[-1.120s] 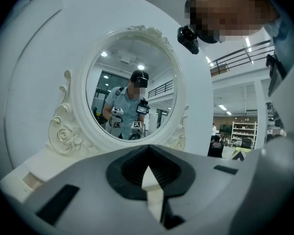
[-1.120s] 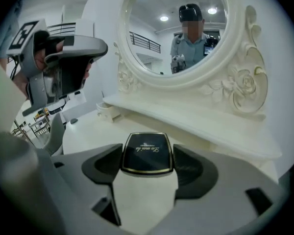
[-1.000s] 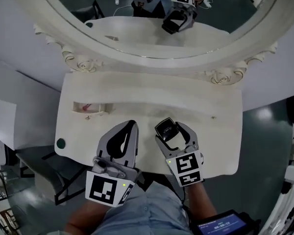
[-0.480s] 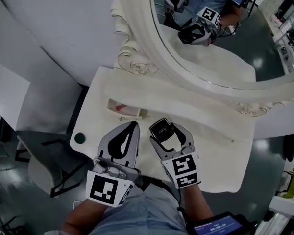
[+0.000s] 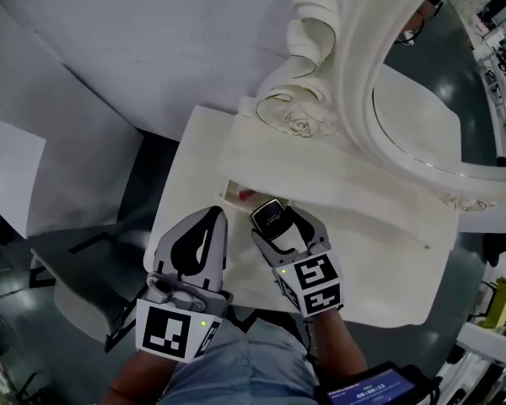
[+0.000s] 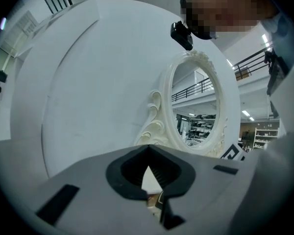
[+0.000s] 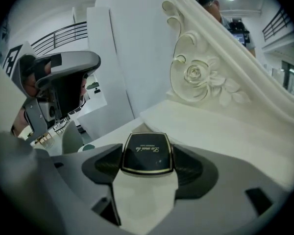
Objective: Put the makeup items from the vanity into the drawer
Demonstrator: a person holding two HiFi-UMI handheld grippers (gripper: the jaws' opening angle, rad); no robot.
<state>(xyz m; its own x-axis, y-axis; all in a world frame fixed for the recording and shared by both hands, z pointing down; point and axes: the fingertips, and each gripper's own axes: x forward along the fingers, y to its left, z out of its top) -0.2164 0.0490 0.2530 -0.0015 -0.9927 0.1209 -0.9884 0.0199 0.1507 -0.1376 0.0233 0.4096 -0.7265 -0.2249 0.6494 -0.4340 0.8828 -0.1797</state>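
My right gripper [image 5: 280,228] is clamping the black compact [image 7: 148,152] near the open drawer [image 5: 236,194]; left gripper [image 5: 211,222] is hanging clenched, empty.

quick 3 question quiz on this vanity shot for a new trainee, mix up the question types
1. True or false: the left gripper holds a lipstick.
2. The right gripper is clamped on: A) a brush B) a black compact C) nothing
3. Fill in: the item lying in the open drawer is ____ in colour.

Key: 1 false, its jaws are shut and empty; 2 B; 3 red.
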